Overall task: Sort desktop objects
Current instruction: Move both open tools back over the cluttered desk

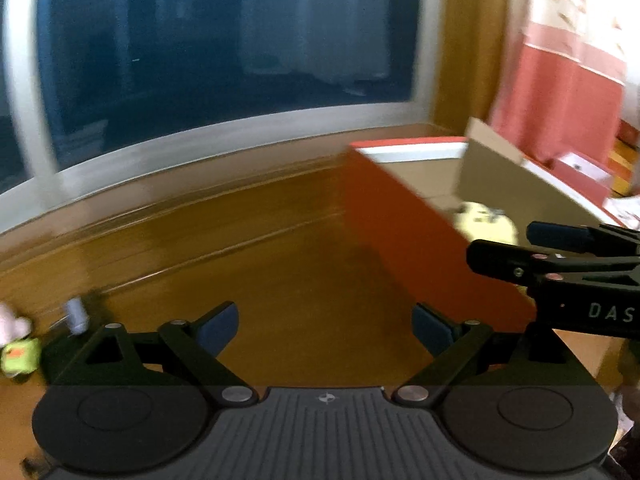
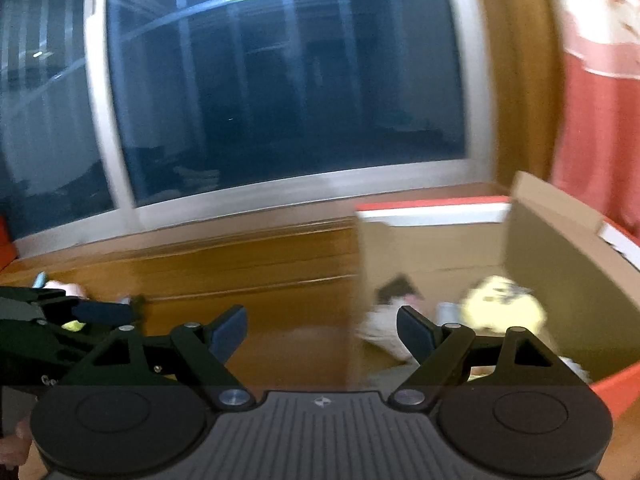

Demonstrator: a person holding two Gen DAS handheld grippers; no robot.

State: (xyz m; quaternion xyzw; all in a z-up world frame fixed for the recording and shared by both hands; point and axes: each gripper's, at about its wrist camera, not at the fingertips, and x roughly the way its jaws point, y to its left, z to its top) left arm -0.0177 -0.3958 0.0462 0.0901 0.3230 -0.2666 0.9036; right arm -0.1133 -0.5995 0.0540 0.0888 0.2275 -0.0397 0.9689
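Observation:
A red box [image 1: 400, 232] with a brown cardboard inside stands on the right of the wooden desk. In it lie a pale yellow plush [image 2: 500, 300] and a white-and-dark soft item [image 2: 388, 320]. The yellow plush [image 1: 484, 220] also shows in the left wrist view. My right gripper [image 2: 323, 332] is open and empty, over the box's near left wall [image 2: 360, 280]. My left gripper [image 1: 326, 328] is open and empty above bare desk, left of the box. Small loose items lie at the far left: a pink one [image 1: 12, 324], a yellow-green one [image 1: 20, 356] and a grey cylinder [image 1: 76, 316].
A dark window with a white frame [image 1: 240, 140] runs along the desk's far edge. A red-and-white curtain [image 1: 560, 88] hangs behind the box. The right gripper [image 1: 504, 242] reaches in from the right of the left wrist view; the left gripper [image 2: 80, 304] shows at the left of the right wrist view. Both views are blurred.

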